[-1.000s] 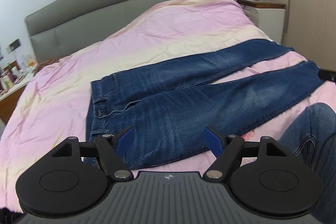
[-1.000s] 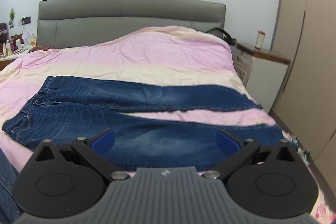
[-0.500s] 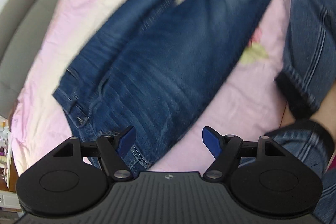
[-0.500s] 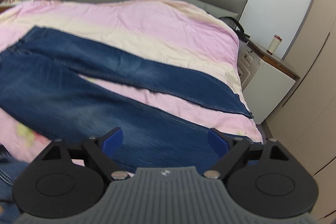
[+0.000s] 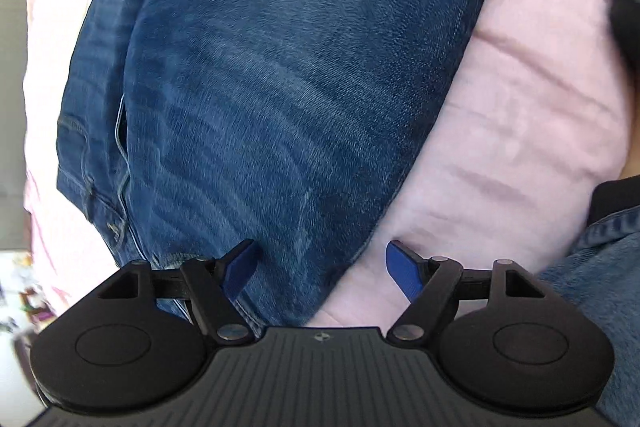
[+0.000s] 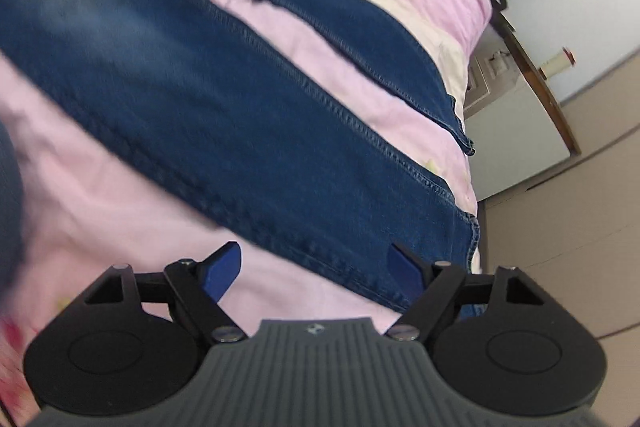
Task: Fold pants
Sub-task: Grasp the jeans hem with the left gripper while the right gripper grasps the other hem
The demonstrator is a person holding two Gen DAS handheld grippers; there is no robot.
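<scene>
On the bed, over a pink quilt [image 5: 520, 131], the pants [image 5: 280, 67] lie spread flat, with their waist end toward 8 o'clock in the left wrist view and, in the right wrist view, both legs running toward 4 o'clock, the hems near the quilt's edge beside a nightstand [image 6: 516, 131]. The left tool [image 5: 322, 269] hangs wide open just above the pants' near edge by the waist, gripping nothing. The right tool [image 6: 316, 269] is closing but still wide, its blue pads astride the near leg's lower edge close to the hem, holding nothing.
</scene>
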